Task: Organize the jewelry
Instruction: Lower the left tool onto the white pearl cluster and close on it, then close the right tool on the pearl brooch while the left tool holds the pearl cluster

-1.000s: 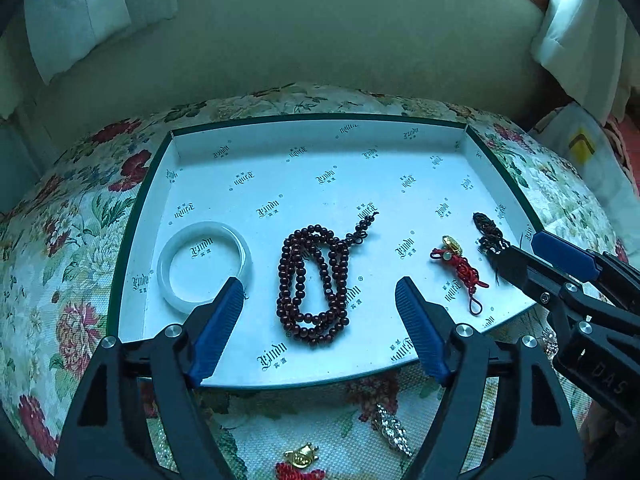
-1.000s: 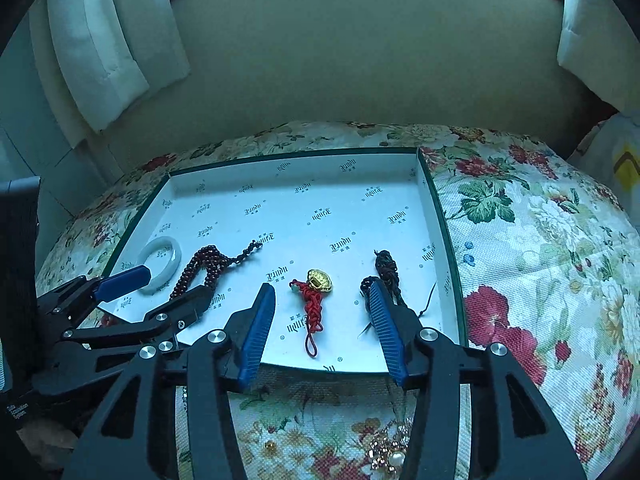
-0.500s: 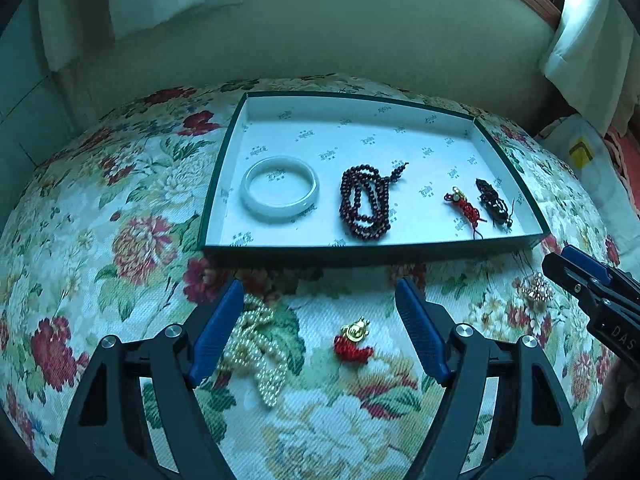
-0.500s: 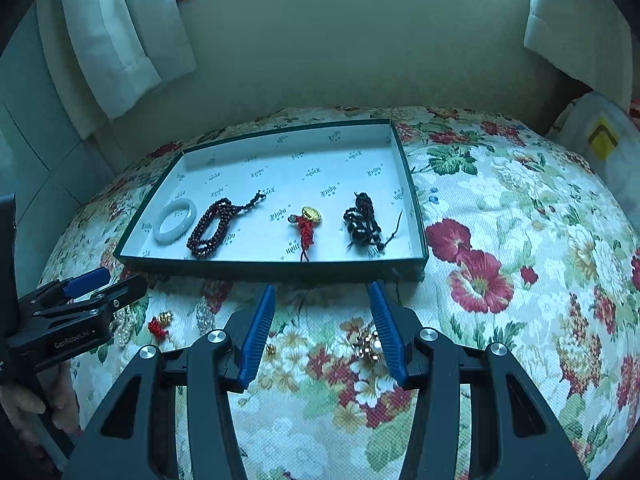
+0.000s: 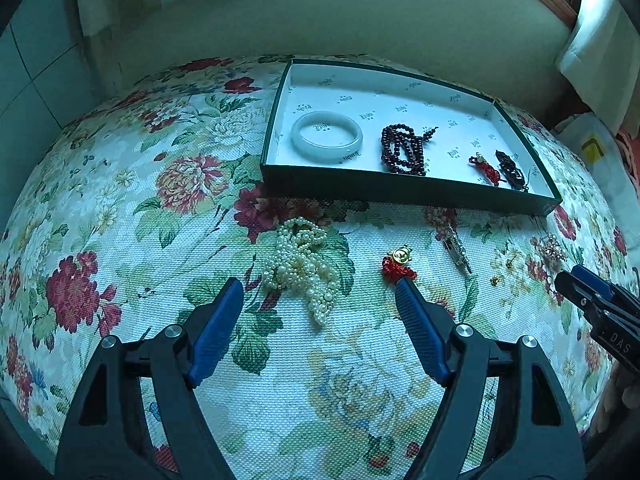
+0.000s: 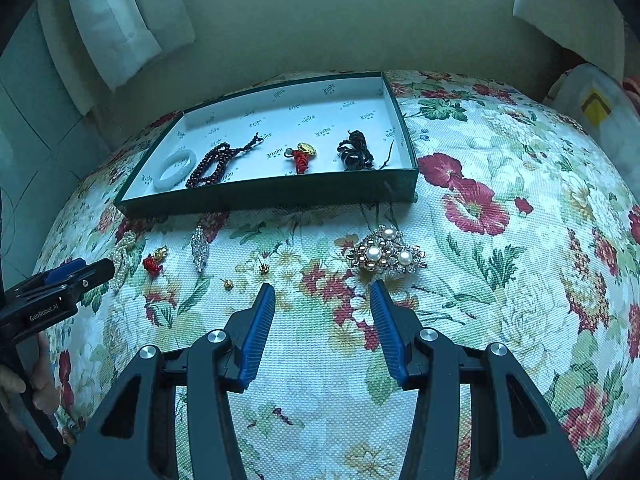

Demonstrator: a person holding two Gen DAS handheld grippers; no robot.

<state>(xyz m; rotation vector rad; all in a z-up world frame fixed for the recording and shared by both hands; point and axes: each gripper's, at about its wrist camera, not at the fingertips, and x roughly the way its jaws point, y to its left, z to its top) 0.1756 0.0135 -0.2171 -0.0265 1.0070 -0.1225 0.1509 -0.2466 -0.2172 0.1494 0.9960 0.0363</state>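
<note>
Just ahead of the wide-open, empty left tool [image 5: 319, 287] lies the pearl necklace [image 5: 302, 262] on the tabletop [image 5: 120, 200]: limp, slippery strands, best pinched across the bunched middle.

Bangle [image 5: 327, 137], dark beads [image 5: 402, 149], two charms lie boxed [image 5: 400, 190]; pearls [image 5: 302, 262], brooch [image 6: 386, 254] outside.

A dark green tray [image 5: 400, 190] is lined in white; the surface [image 5: 120, 200] is patterned with red flowers and green leaves. A pale bangle [image 5: 326, 137] and dark red beads [image 5: 402, 150] are seen.
</note>
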